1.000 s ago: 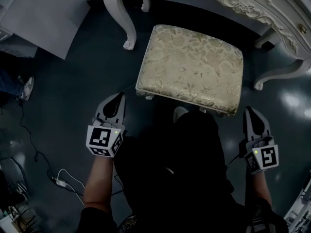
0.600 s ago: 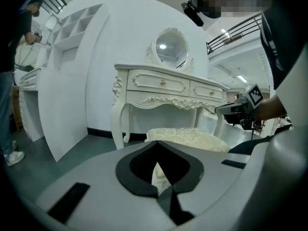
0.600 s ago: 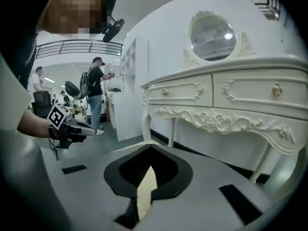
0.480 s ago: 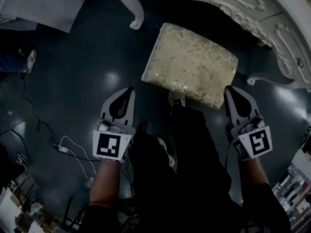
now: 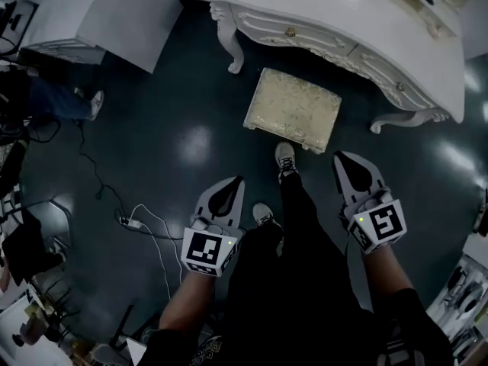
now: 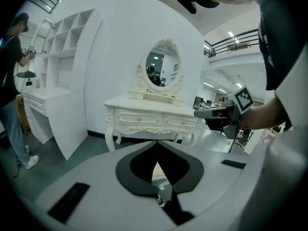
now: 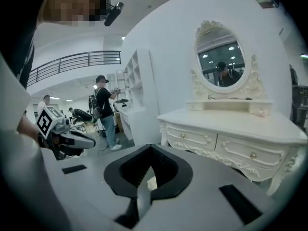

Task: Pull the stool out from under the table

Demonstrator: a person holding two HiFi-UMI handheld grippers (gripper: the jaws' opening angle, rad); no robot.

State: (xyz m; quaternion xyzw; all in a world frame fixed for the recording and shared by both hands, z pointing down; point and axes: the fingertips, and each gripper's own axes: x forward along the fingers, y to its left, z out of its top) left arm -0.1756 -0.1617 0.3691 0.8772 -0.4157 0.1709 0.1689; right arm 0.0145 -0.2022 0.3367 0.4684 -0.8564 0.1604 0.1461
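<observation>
Stool [image 5: 292,109] just off table's [image 5: 343,14] front edge.
Left gripper [image 5: 235,181], right gripper [image 5: 340,158]: jaws pressed together, empty. Shoe [image 5: 285,158] beside stool; cable [image 5: 149,223] on floor.

One stool [image 5: 292,110] at upper centre of the head view. One white table [image 5: 320,6] above it, with two curved legs [image 5: 231,48] showing there. Two drawers [image 7: 190,138] and one oval mirror [image 7: 223,64] in the right gripper view. Two grippers: left gripper [image 5: 235,183], right gripper [image 5: 341,158]. Two shoes [image 5: 285,158] between them. One power strip [image 5: 131,223] at lower left.
</observation>
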